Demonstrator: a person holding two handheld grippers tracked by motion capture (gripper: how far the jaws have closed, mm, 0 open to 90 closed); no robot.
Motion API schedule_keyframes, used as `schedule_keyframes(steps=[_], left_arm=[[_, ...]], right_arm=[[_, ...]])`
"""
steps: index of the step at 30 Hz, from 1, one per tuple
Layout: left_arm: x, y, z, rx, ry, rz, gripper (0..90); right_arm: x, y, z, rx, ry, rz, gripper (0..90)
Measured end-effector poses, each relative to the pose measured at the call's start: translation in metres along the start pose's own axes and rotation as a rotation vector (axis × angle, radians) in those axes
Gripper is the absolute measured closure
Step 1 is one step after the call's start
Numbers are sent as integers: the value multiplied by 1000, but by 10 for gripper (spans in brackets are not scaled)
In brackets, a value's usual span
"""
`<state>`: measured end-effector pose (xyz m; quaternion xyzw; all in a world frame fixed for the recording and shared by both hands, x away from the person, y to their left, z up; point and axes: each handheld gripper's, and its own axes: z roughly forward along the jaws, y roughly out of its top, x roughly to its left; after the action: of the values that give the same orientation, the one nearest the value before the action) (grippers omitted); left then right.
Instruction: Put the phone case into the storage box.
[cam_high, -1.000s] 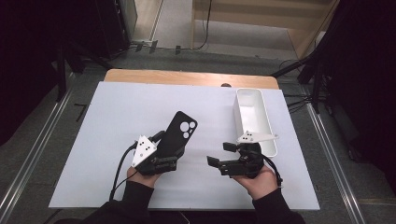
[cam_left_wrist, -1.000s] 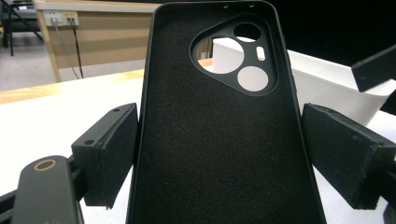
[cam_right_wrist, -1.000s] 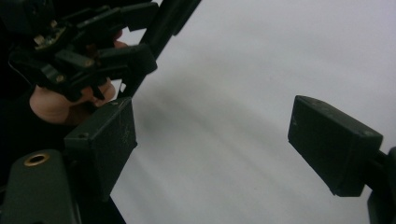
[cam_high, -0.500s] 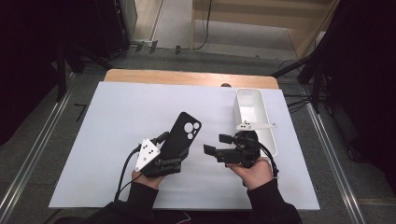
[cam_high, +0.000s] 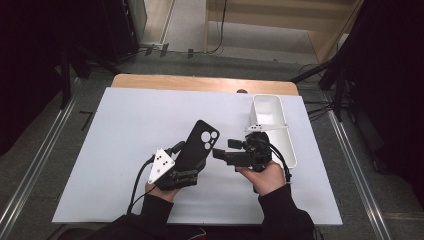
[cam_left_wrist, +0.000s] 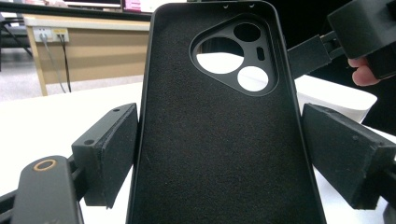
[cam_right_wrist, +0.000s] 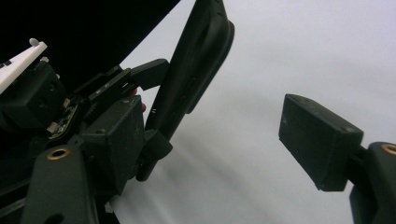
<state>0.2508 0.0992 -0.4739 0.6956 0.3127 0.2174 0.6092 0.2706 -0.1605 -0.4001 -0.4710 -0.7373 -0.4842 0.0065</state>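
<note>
A black phone case (cam_high: 200, 142) with a camera cut-out is held up off the white mat, its inner side facing my left gripper's camera (cam_left_wrist: 210, 140). My left gripper (cam_high: 192, 166) is shut on its lower part, one pad on each long edge (cam_left_wrist: 219, 154). My right gripper (cam_high: 224, 149) is just right of the case and points left at it. Its jaws (cam_right_wrist: 217, 140) have just been closing but stand apart, with nothing between them. In the right gripper view the case (cam_right_wrist: 196, 70) stands edge-on beyond the left jaw.
A white oblong bin (cam_high: 287, 145) stands at the right, close behind my right hand. A white mat (cam_high: 125, 130) covers the table, with a wooden edge (cam_high: 200, 82) at the far side. My right gripper shows at the top right of the left gripper view (cam_left_wrist: 355, 32).
My right gripper has moved up the picture and slightly left, closer to the case, and its jaws have narrowed. The left gripper and the case have barely moved.
</note>
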Motion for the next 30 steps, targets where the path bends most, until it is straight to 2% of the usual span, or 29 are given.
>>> schedule_keyframes(steps=[4, 19, 26, 30], left_arm=[[0, -3, 0, 17, 2, -3, 138], [-3, -1, 1, 9, -4, 3, 138], [-7, -2, -1, 9, -8, 11, 137], [-9, -2, -2, 6, -15, 16, 137]], right_arm=[[-1, 2, 4, 5, 9, 18, 231], [-6, 14, 23, 35, 51, 78, 367], [-7, 22, 26, 43, 64, 121, 495], [-8, 25, 26, 49, 80, 142, 627]])
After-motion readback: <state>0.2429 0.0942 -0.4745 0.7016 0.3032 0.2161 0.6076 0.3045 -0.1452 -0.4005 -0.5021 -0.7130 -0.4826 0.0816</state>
